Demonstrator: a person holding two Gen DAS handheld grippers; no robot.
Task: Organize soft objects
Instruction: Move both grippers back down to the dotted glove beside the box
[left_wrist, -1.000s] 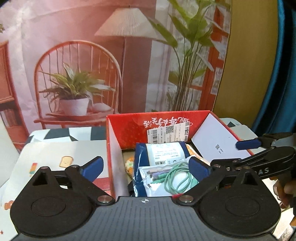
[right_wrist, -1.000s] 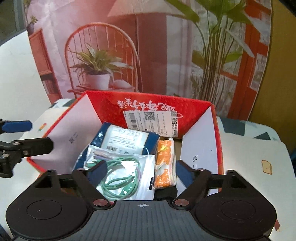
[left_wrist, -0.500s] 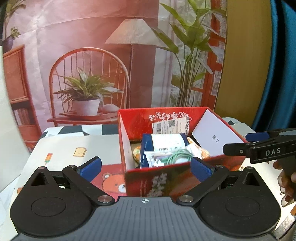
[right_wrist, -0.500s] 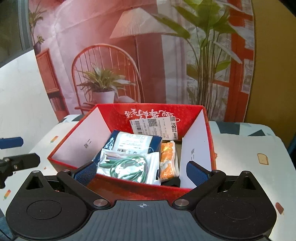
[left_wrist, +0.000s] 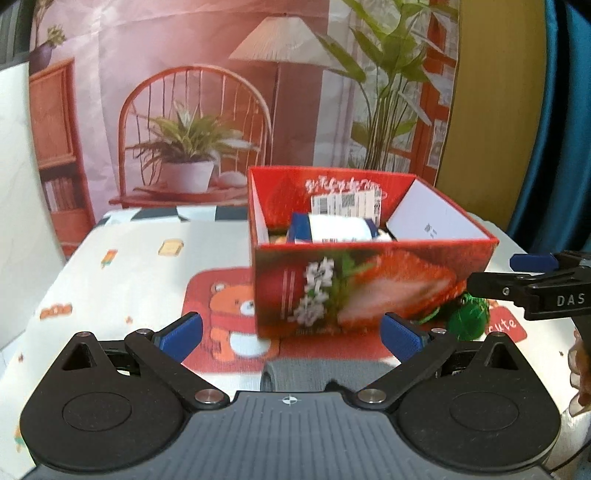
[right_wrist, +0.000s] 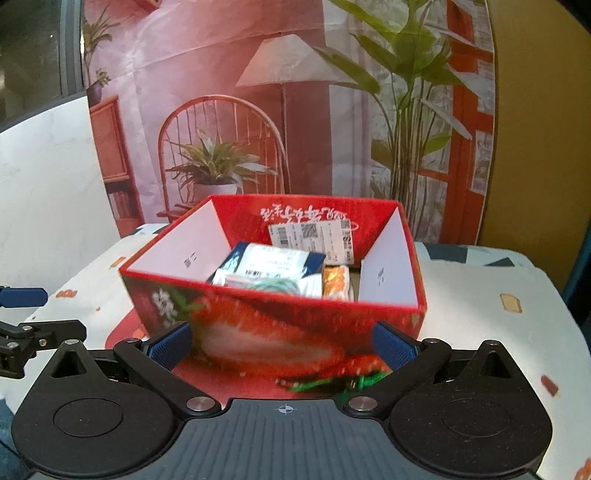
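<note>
Facing the red strawberry box on the cartoon-print tablecloth, open top up, already holding a blue-and-white packet, a bagged green cable and an orange snack packet. Sitting partly on the red bear mat poking out from the box's near side.

Lying just in front of the box's near wall: a grey rolled cloth, long axis running crosswise, parallel to that wall. Waiting straight ahead of the left gripper, the nearer one, jaws spread wide and gripping nothing.

Resting at the box's near right corner: a green soft-looking bundle, too blurred to name, closer to the right gripper. Jaws there having just been opening to full spread, nothing between them.

Probably calling for a lift over the near wall, the one thing standing in the way.
</note>
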